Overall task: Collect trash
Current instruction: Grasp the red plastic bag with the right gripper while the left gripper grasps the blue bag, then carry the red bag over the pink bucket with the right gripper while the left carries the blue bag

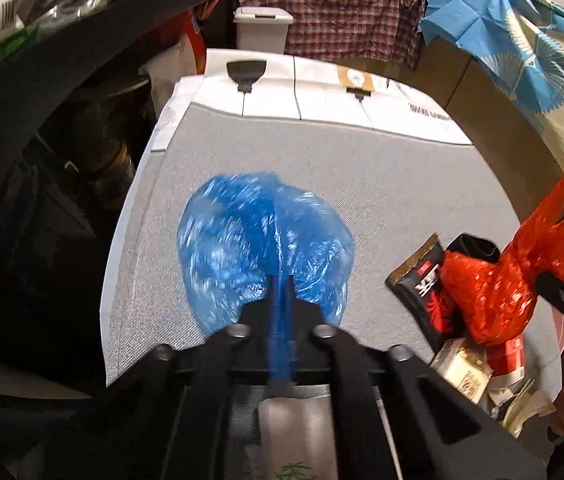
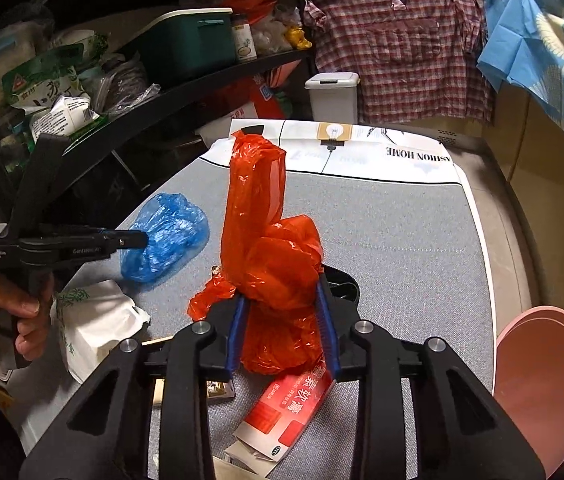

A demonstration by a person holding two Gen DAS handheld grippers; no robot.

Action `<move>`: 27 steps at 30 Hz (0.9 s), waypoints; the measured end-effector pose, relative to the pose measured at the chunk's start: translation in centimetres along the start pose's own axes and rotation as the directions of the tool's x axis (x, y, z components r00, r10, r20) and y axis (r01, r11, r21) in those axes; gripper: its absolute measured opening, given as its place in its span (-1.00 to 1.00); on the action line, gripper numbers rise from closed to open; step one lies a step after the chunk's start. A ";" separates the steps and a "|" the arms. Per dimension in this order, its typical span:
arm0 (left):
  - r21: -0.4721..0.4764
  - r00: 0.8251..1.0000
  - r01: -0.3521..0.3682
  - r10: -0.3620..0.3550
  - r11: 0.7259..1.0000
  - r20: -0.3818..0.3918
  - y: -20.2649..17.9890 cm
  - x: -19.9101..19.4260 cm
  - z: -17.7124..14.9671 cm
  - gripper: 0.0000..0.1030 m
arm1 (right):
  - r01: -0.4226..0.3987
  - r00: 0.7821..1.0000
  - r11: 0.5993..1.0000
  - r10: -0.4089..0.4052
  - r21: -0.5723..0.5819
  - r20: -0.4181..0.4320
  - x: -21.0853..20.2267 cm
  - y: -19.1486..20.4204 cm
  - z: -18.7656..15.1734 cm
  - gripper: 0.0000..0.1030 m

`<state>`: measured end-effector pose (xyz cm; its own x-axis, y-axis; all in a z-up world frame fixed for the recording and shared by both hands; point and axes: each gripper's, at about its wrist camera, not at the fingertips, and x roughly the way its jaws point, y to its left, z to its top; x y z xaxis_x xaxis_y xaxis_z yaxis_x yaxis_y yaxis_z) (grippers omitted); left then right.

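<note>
A crumpled blue plastic cover (image 1: 257, 236) lies on the grey table mat (image 1: 402, 184). My left gripper (image 1: 280, 280) is shut, its tips pinching the near edge of the cover. In the right wrist view the left gripper (image 2: 139, 239), held by a hand, meets the blue plastic cover (image 2: 165, 236) from the left. My right gripper (image 2: 282, 296) is shut on an orange plastic bag (image 2: 269, 256), whose handle stands upright. From the left wrist view the orange bag (image 1: 514, 276) sits at the right with the right gripper (image 1: 550, 280) behind it.
A black snack packet (image 1: 418, 280) leans beside the orange bag. A red and white box (image 2: 286, 412) and a white tissue pack (image 2: 93, 320) lie near the front edge. Pink plates (image 2: 546, 380) sit at the right. A white bin (image 2: 332, 96) stands beyond the table; shelves (image 2: 121, 80) line the left.
</note>
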<state>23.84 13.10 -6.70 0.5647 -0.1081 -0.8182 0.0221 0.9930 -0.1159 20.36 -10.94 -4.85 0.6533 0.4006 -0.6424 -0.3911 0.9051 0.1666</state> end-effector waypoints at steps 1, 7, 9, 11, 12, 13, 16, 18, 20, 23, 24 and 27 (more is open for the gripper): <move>-0.002 1.000 0.002 -0.002 1.000 0.010 -0.2 -0.3 0.1 -1.00 | -0.001 1.000 1.000 0.001 -0.001 0.004 -0.1 0.0 0.0 -0.39; 0.017 0.997 0.014 -0.015 1.000 0.072 -1.7 -2.8 0.4 -1.00 | 0.009 0.999 1.000 -0.009 -0.007 0.042 -1.8 0.3 0.4 -0.41; 0.017 0.996 0.018 -0.019 1.000 0.086 -1.9 -3.6 0.3 -1.00 | 0.016 0.999 1.000 -0.015 -0.008 0.052 -2.4 0.3 0.5 -0.41; 0.016 0.995 0.023 -0.024 1.000 0.101 -2.1 -4.4 0.2 -1.00 | 0.025 0.998 1.000 -0.024 -0.007 0.065 -3.1 0.4 0.5 -0.41; 0.018 0.993 0.025 -0.027 1.000 0.112 -2.2 -5.0 0.2 -1.00 | 0.027 0.997 1.000 -0.027 -0.003 0.070 -3.5 0.4 0.5 -0.41; 0.018 0.992 0.028 -0.030 0.999 0.120 -2.3 -5.3 0.1 -1.00 | 0.028 0.997 1.000 -0.028 -0.001 0.073 -3.8 0.3 0.5 -0.41; 0.014 0.988 0.036 -0.038 0.999 0.146 -2.5 -6.6 0.0 -1.00 | 0.035 0.996 0.999 -0.035 0.004 0.088 -4.9 0.4 0.3 -0.41; 0.012 0.986 0.039 -0.041 0.999 0.160 -2.7 -7.3 -0.1 -1.00 | 0.038 0.994 0.999 -0.038 0.003 0.098 -5.6 0.5 0.3 -0.41; 0.010 0.984 0.042 -0.043 0.999 0.175 -2.9 -8.1 -0.3 -1.00 | 0.041 0.994 0.999 -0.041 0.004 0.105 -6.2 0.5 0.3 -0.41; 0.011 0.980 0.047 -0.048 0.999 0.195 -3.2 -9.2 -0.6 -1.00 | 0.045 0.992 0.999 -0.046 0.005 0.115 -7.1 0.6 0.1 -0.41; 0.013 0.978 0.048 -0.050 0.999 0.203 -3.4 -9.7 -0.7 -1.00 | 0.048 0.991 0.999 -0.049 0.006 0.121 -7.5 0.6 0.1 -0.41; 0.015 0.974 0.051 -0.053 0.999 0.220 -3.8 -10.8 -1.1 -1.00 | 0.052 0.990 0.999 -0.053 0.010 0.134 -8.6 0.5 0.2 -0.41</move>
<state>16.79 10.49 1.95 0.7303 -0.1479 -0.6669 0.0632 0.9867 -0.1496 14.63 -13.90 0.89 0.7541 0.3679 -0.5440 -0.3505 0.9260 0.1403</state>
